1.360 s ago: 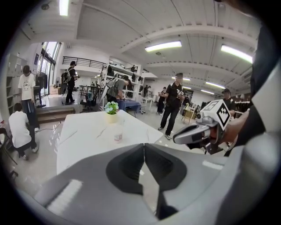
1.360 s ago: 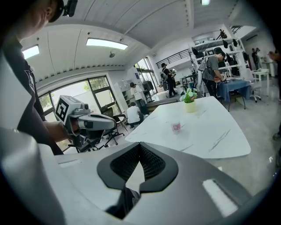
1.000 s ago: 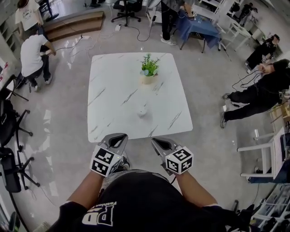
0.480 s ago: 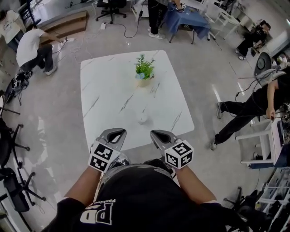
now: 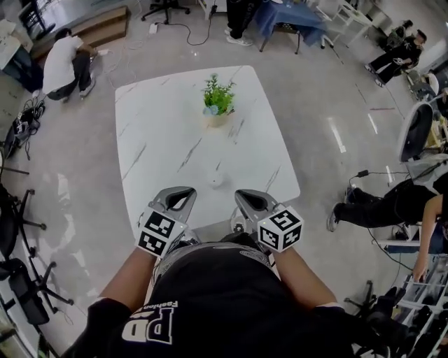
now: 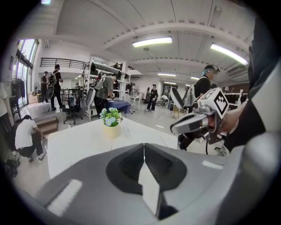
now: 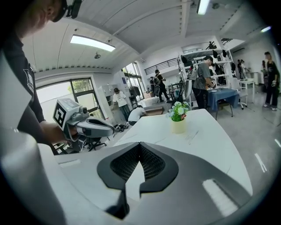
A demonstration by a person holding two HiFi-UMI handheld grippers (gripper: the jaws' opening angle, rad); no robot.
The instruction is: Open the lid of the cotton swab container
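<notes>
The cotton swab container (image 5: 215, 180) is a small white round tub with its lid on, standing near the front of the white marble table (image 5: 161, 133). Both grippers hover side by side at the table's near edge, a short way before the container and apart from it. My left gripper (image 5: 186, 191) is shut and empty, its jaws meeting in the left gripper view (image 6: 144, 147). My right gripper (image 5: 241, 195) is shut and empty too, as the right gripper view (image 7: 139, 146) shows. The container is hidden behind the jaws in both gripper views.
A small potted plant (image 5: 218, 105) stands at the table's far middle. Office chairs (image 5: 21, 280) are at the left, people crouch or sit around the room (image 5: 66, 59), and a blue-covered table (image 5: 290, 12) stands beyond.
The view has drawn closer to the table and swung; both grippers, still shut, now reach the table's near edge, closer to the container.
</notes>
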